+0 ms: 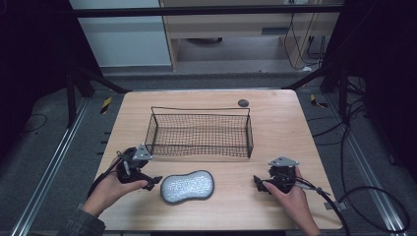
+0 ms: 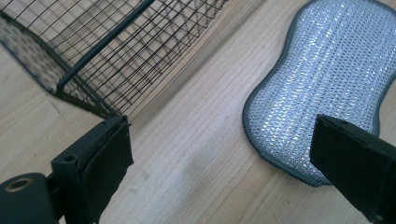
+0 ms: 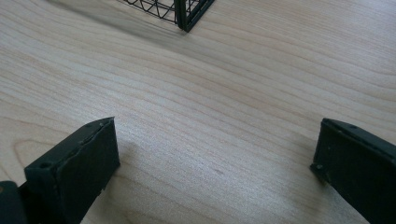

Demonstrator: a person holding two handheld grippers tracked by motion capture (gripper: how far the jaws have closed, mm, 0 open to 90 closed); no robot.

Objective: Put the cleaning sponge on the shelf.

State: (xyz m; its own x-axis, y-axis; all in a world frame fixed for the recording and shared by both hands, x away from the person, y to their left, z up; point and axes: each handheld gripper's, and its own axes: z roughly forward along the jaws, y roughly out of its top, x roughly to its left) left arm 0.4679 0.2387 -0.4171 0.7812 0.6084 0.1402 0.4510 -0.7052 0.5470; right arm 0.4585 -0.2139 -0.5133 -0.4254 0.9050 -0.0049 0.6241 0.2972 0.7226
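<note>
1. A silver-grey scrubbing pad (image 1: 187,186) with a dark edge lies flat on the wooden table (image 1: 275,128), near the person's edge and between the two grippers.
2. The left gripper (image 1: 147,181) rests low over the table just left of the pad, its tips pointing toward the pad's left end and close to it. In the left gripper view its jaws stand wide apart and hold nothing; the pad (image 2: 322,88) lies ahead and to the right, its near end partly behind the right-hand jaw, and bare wood shows between the jaws.
3. The right gripper (image 1: 259,184) sits to the right of the pad, apart from it, tips turned toward it. In the right gripper view its jaws also stand wide with only bare tabletop between them.
4. A black wire basket (image 1: 199,132) stands beyond the pad, toward the middle of the table; its near corner shows in both gripper views (image 2: 100,60) (image 3: 187,14).
</note>
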